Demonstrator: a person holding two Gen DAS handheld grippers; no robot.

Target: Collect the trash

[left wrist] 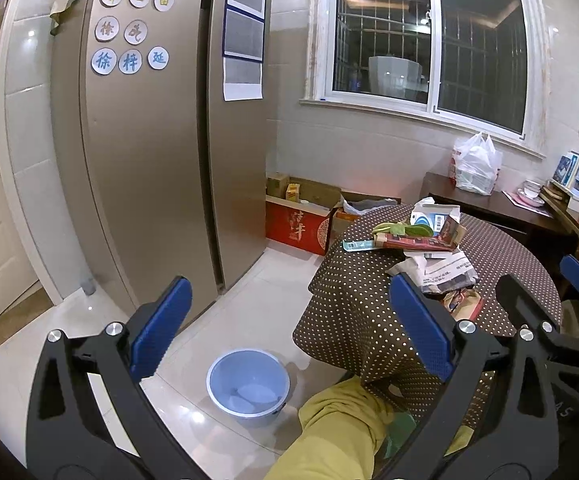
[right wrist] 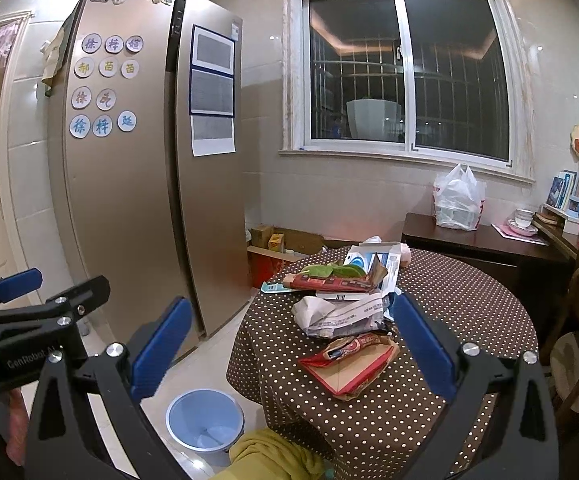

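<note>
A pile of trash (right wrist: 345,304), made up of torn red cartons, crumpled newspaper and green leaves, is seen on a round bench (right wrist: 449,304) covered in brown dotted cloth. Both the left hand-held gripper (left wrist: 289,328) and the right hand-held gripper (right wrist: 289,332) are held wide apart, gripping nothing. A blue bin (right wrist: 205,420) stands on the floor beside the bench.

bin (right wrist: 204,420) mouth open above | table edge (right wrist: 249,360) close right — fridge (right wrist: 137,200) left
</note>
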